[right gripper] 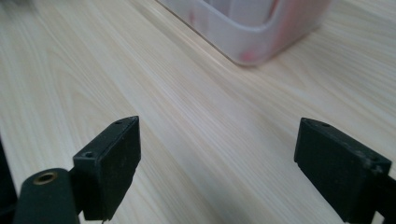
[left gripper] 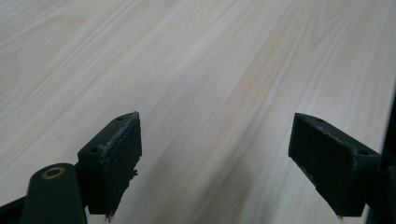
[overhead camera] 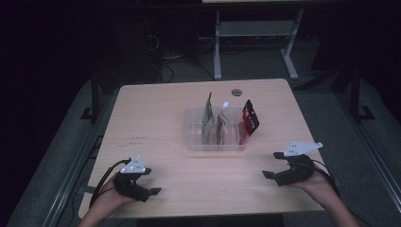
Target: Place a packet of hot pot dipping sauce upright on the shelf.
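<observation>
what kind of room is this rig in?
Probably a lab or workshop, not a home: a bare wooden table on grey carpet, a metal-framed bench behind with cables on the floor, and a clear tray of snack packets.

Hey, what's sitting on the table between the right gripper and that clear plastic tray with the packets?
Nothing: in the right gripper view, bare wood runs from the open right gripper to the tray. The high view agrees.
</observation>
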The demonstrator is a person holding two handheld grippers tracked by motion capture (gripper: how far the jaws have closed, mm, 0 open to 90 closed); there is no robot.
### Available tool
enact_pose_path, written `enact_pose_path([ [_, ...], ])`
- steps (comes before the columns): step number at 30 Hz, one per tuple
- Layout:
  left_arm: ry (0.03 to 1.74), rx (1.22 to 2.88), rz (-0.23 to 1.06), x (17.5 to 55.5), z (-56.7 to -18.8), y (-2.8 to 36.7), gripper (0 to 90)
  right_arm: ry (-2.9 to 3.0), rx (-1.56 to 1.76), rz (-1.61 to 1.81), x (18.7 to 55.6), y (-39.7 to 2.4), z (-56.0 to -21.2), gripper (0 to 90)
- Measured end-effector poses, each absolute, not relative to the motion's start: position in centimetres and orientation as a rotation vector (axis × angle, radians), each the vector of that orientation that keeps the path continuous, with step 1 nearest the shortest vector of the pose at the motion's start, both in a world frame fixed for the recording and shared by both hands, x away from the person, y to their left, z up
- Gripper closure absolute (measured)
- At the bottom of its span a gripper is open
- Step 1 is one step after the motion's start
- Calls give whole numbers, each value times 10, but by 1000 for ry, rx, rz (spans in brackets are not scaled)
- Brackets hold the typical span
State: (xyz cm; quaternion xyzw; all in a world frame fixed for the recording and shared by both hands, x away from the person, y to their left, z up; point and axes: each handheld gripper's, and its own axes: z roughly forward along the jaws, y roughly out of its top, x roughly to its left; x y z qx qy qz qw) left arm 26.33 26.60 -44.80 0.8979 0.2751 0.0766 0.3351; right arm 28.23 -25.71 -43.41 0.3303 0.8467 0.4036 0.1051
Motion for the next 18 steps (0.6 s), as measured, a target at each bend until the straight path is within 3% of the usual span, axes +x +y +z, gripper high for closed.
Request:
enact_pose_path([
  [7,697,2429,245,267,-456,269,153,2480,983,1116,280,-274,-444,129],
  [18,690,2420,246,268,-457,269,149,2499,1011,1117,283,-279,-451,129],
])
